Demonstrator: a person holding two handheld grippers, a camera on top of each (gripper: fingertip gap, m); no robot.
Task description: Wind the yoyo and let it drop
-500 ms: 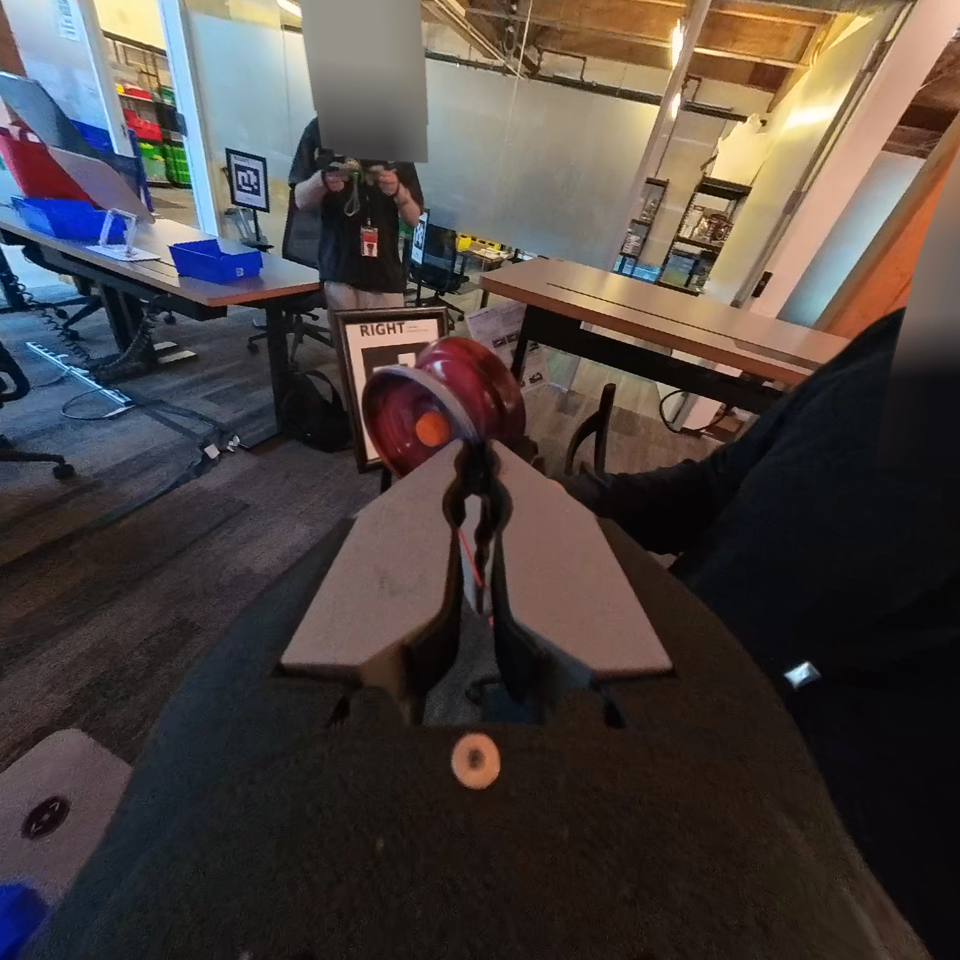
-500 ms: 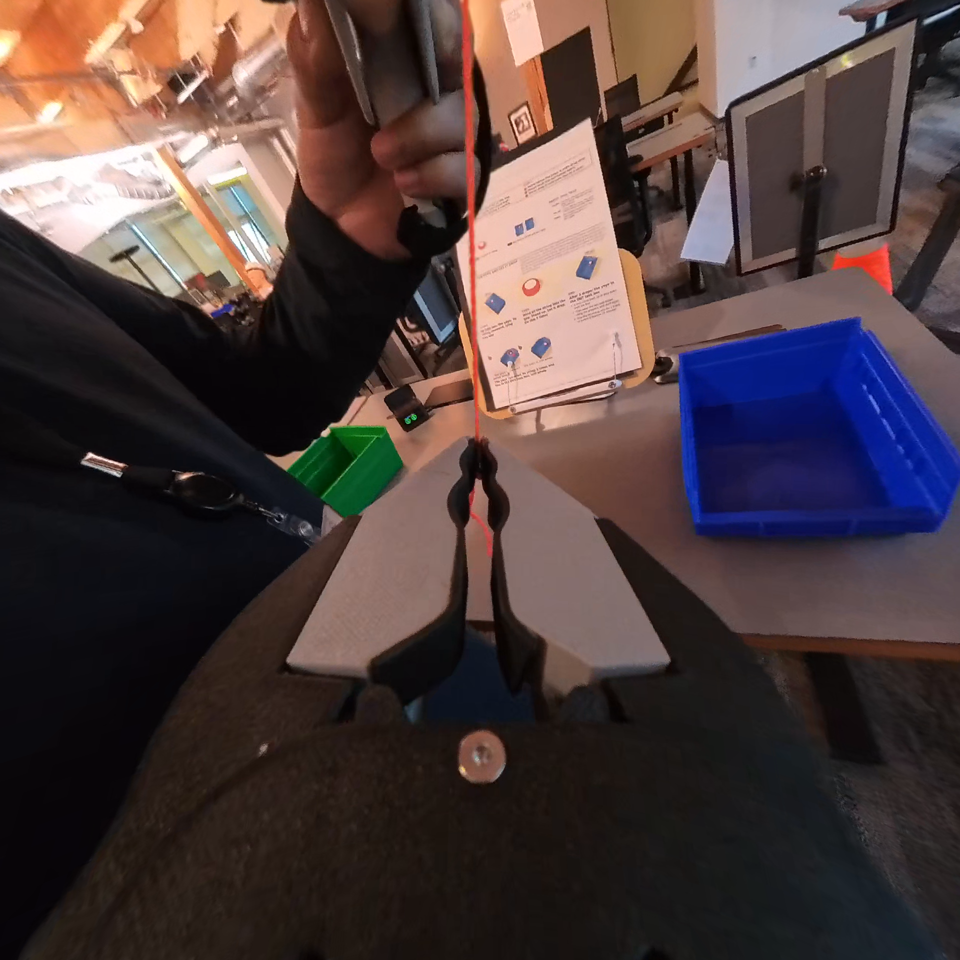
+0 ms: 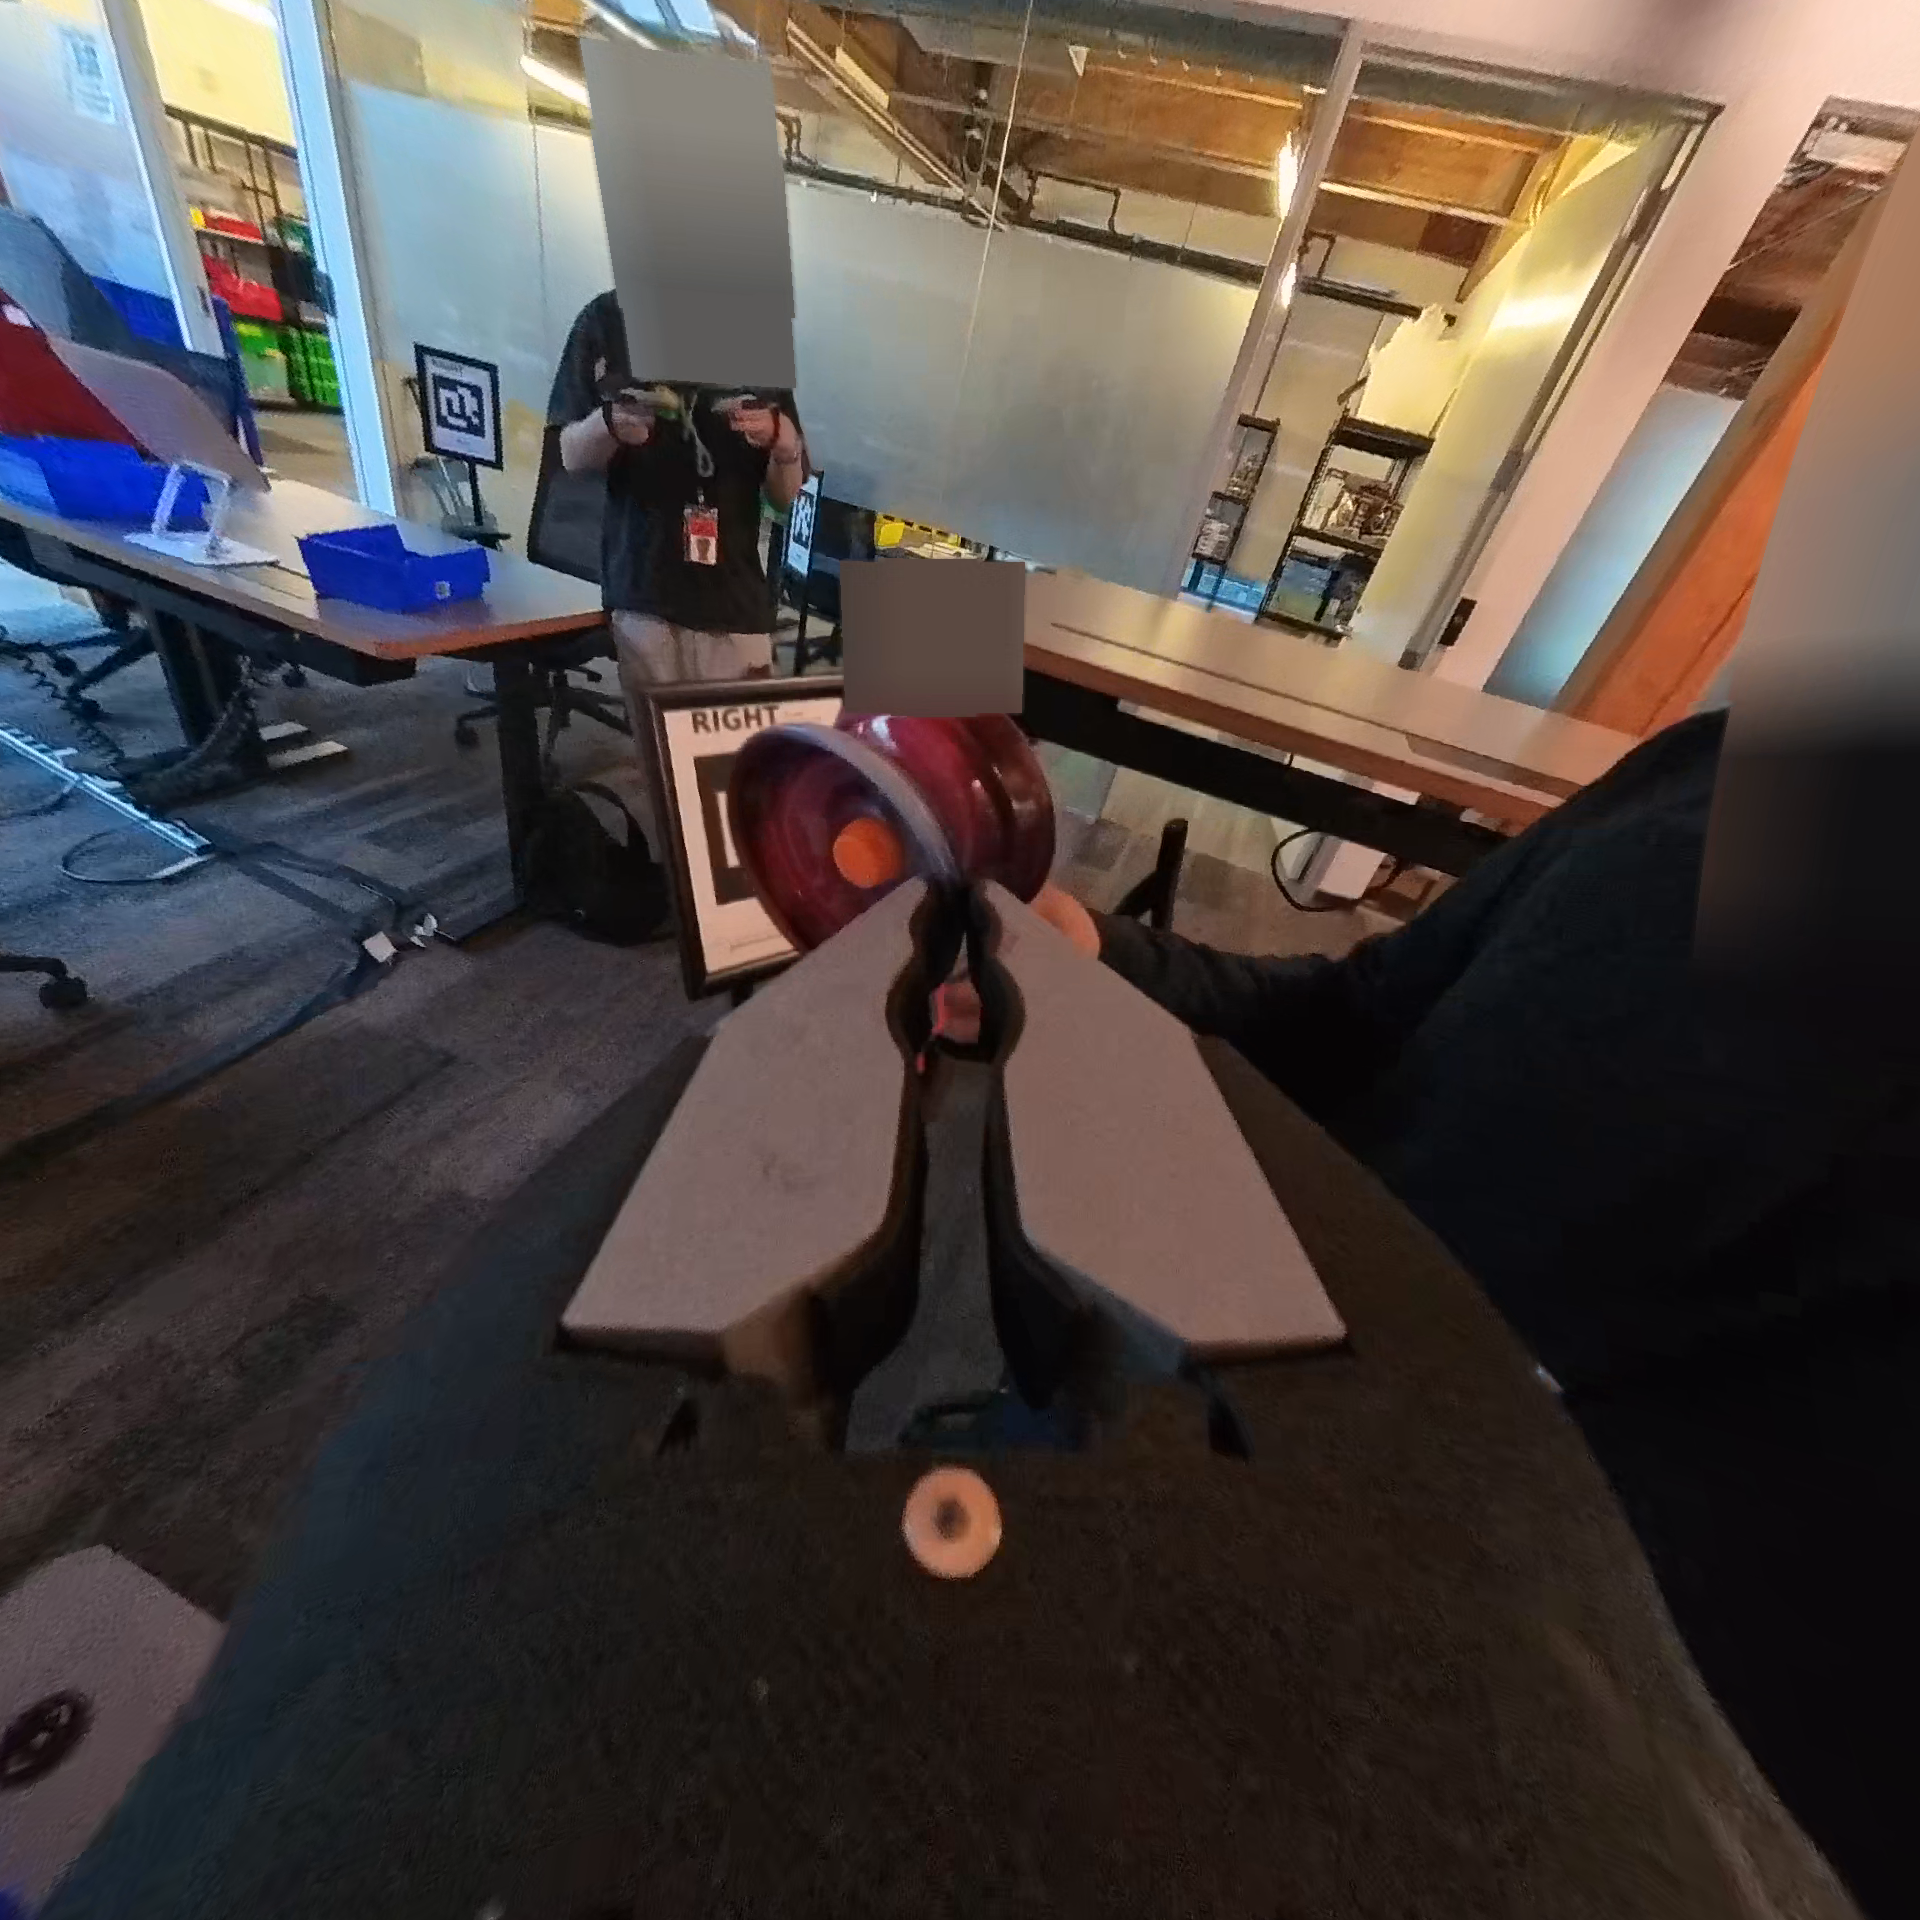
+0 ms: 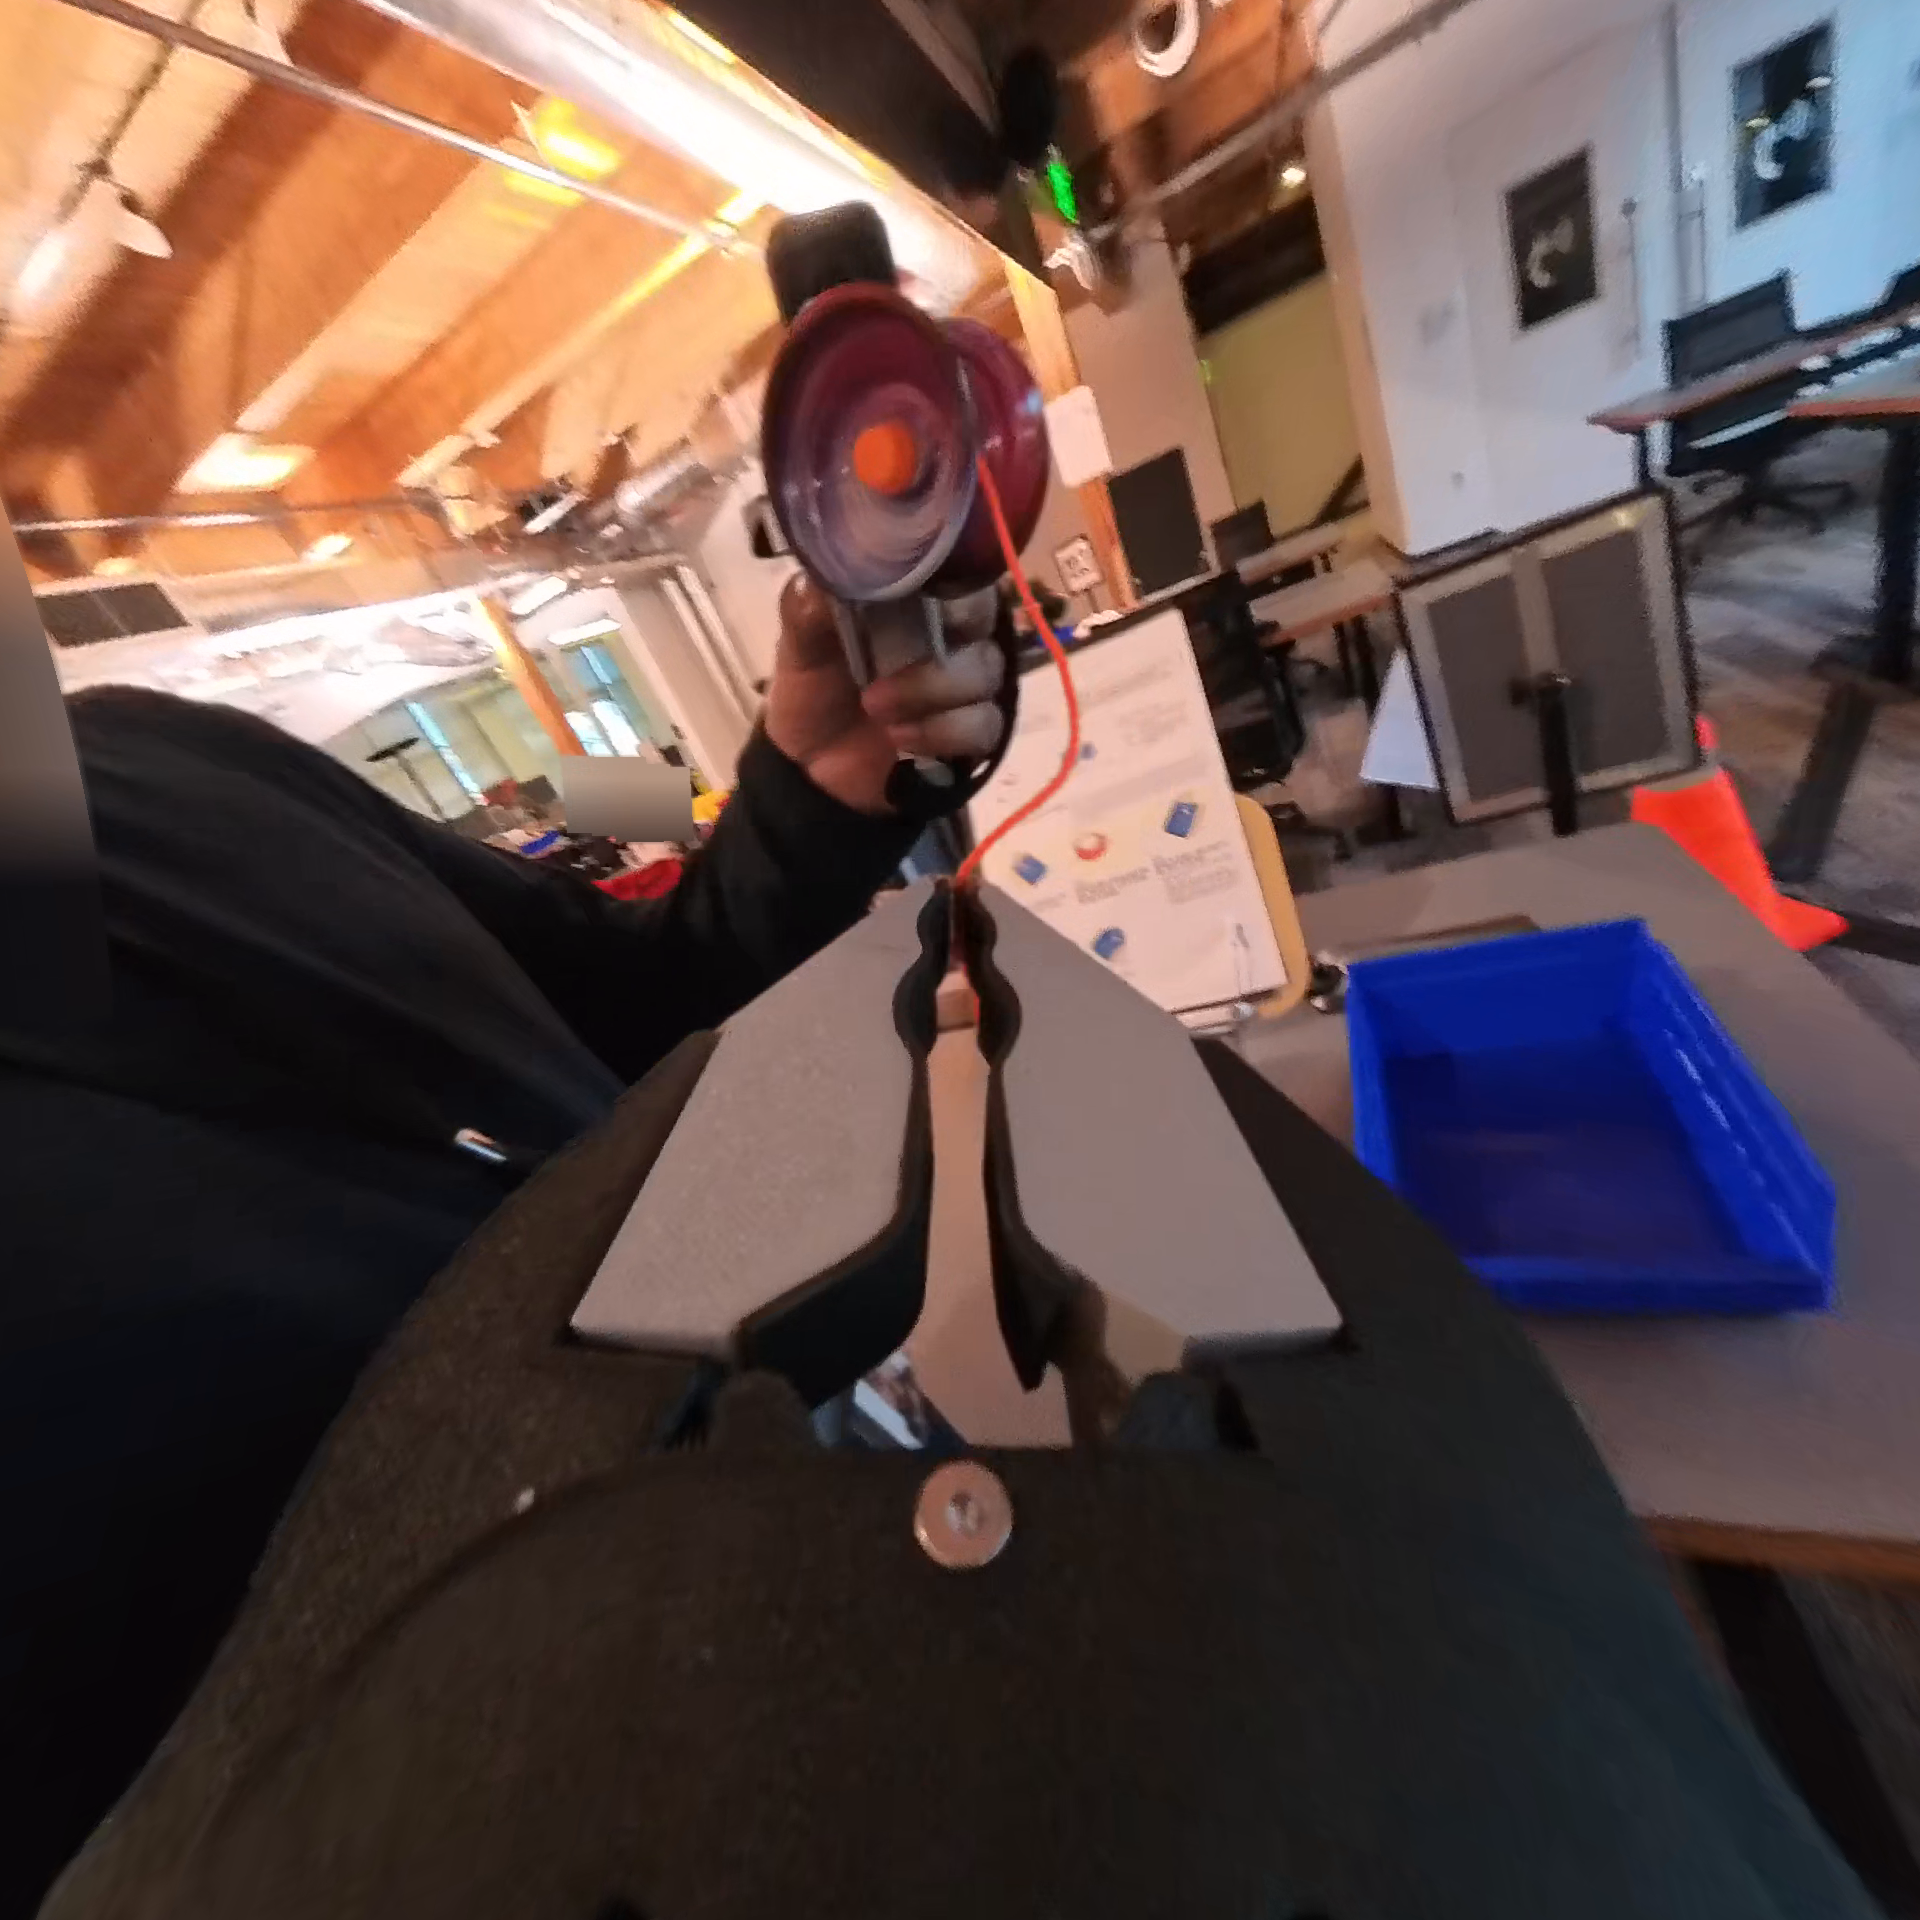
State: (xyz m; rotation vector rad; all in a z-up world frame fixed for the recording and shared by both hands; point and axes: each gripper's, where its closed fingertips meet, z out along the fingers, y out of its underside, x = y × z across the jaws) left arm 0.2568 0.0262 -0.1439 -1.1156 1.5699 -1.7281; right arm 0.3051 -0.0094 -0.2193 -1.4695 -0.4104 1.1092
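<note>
Right wrist view: right gripper (image 4: 957, 902) is clamped on the red string (image 4: 1042, 665). Left gripper (image 3: 961, 914) seems closed on the maroon yoyo (image 3: 894, 821), raised above the bench (image 4: 1714, 1455)

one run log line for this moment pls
left gripper: jaws shut on string, yoyo at tips | right gripper: jaws shut on string, slack | bin: on table

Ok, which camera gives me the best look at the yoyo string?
The right wrist view. There the orange string runs in a slack curve from the maroon yoyo down to the right gripper, whose fingertips pinch it. The left wrist view shows only a short bit of string behind the left gripper's closed fingers.
</note>
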